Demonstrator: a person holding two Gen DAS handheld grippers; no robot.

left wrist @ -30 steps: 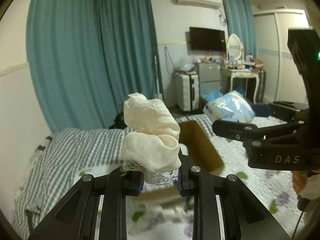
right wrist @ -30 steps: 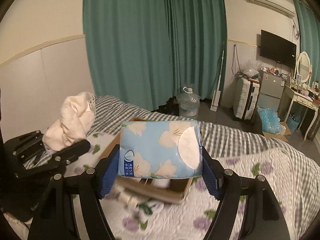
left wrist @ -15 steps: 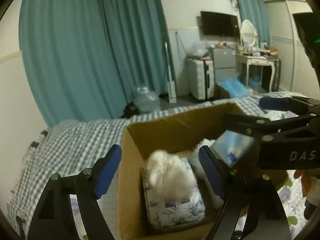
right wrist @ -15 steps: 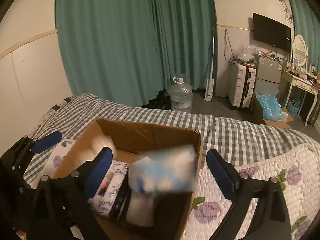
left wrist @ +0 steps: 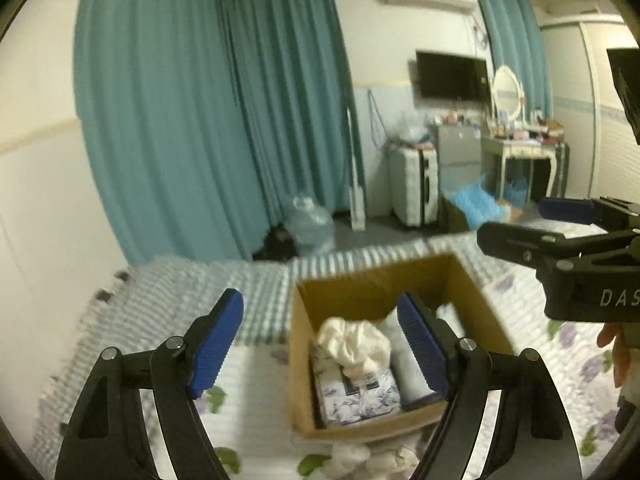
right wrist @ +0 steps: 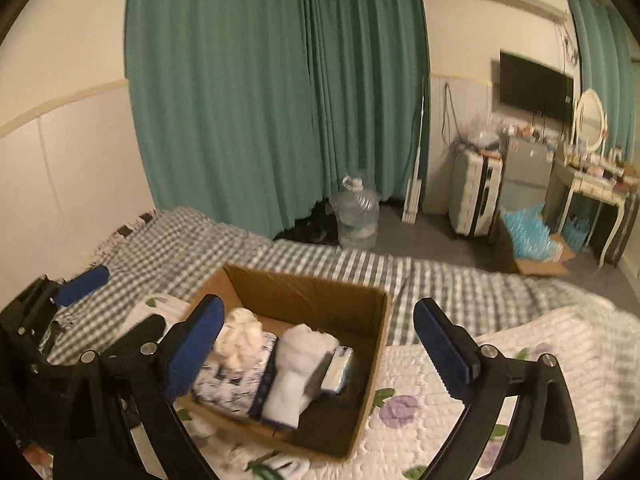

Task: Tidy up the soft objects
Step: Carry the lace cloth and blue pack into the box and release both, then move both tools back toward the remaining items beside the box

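Both grippers' fingers apart, empty, over cardboard box (right wrist: 340,300); "DAS" on right gripper (left wrist: 568,236).

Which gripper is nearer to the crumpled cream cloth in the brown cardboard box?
Left, as far as these views show. The left gripper hangs open just above the crumpled cream cloth in the brown cardboard box; the right gripper, also open, is more over the box's middle.
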